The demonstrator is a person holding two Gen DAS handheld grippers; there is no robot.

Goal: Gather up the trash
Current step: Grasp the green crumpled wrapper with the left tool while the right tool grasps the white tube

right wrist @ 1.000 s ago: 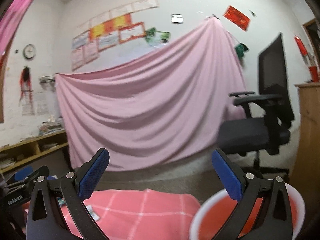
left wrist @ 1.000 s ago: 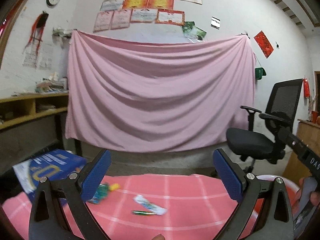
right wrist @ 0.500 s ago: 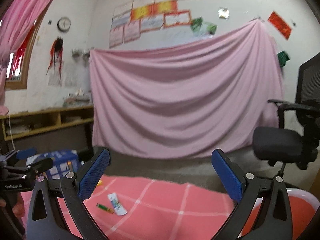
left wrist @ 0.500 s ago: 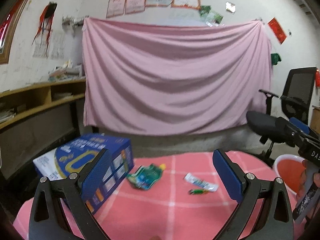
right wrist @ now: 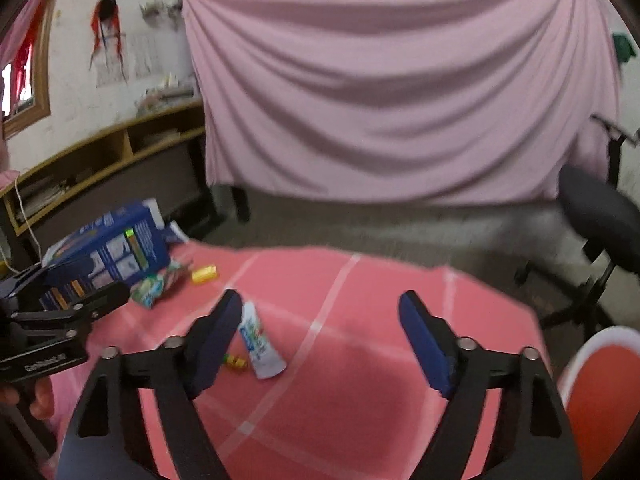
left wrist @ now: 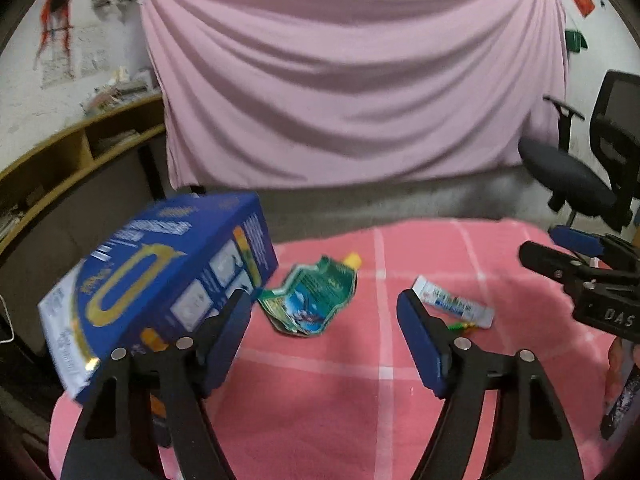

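On the pink checked tablecloth [left wrist: 360, 400] lie a crumpled green pouch [left wrist: 312, 300] with a yellow cap, a white tube [left wrist: 452, 306] and a small green and yellow wrapper [left wrist: 460, 326]. My left gripper [left wrist: 324, 300] hovers above the cloth just short of the pouch, its jaws closing with nothing pressed between them. My right gripper [right wrist: 320, 300] hangs over the cloth with the white tube [right wrist: 260, 344] beside its left finger; its jaws are closing too and grip nothing. Each gripper shows at the edge of the other's view.
A large blue box [left wrist: 160, 280] lies tilted at the table's left edge, next to the pouch. A red bin with a white rim [right wrist: 600, 392] stands by the table's right side. A black office chair [left wrist: 580, 176] and a hanging pink sheet [left wrist: 352, 80] are beyond.
Both grippers have dipped from facing the wall down toward the table and come closer to the litter. Both pairs of jaws have narrowed since the earlier frames.
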